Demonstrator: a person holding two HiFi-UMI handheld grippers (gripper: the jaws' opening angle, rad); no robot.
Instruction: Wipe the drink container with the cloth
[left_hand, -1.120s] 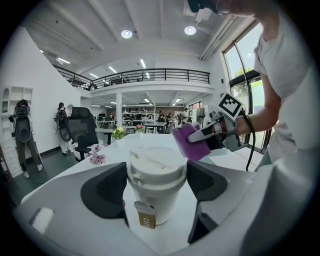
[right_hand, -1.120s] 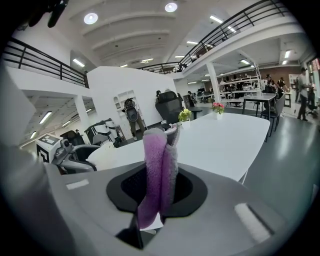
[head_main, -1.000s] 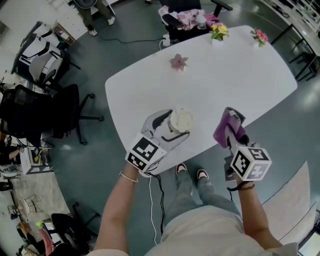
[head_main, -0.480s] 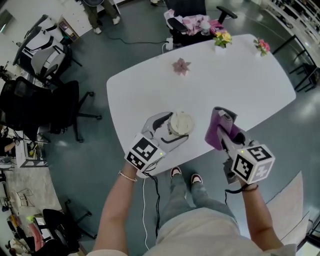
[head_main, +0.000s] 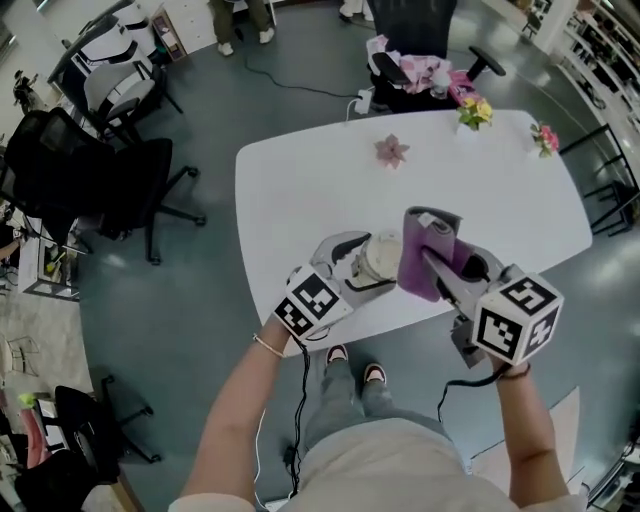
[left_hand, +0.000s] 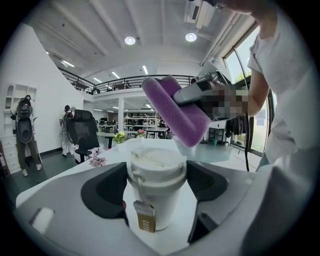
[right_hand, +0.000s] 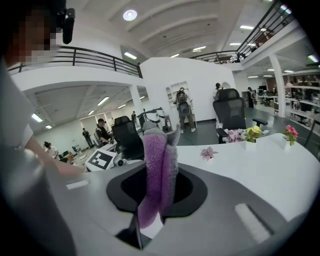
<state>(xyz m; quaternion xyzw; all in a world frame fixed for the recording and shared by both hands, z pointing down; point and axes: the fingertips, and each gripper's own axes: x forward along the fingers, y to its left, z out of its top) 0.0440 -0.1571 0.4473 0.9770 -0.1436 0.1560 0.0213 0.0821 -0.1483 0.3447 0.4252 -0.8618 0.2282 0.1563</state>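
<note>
Left gripper (left_hand: 156, 186) is clamped round the drink container (head_main: 381, 256), steadying it on the worktop (head_main: 300, 190), I'd guess so the right gripper (right_hand: 159, 192), pinched shut on the purple cloth (head_main: 424, 258), can rub its side.

Bright ceiling lighting, fisheye-warped edges

Head view is looking steeply down on the white oval table (head_main: 300, 200); both gripper views, skimming it closely, are sharing the fuzzy purple cloth (left_hand: 176, 116).

Saw a pink flower (head_main: 391, 150) on the white table (head_main: 290, 200) beyond the left gripper (head_main: 375, 262), black chairs (head_main: 70, 180) far to its left.
</note>
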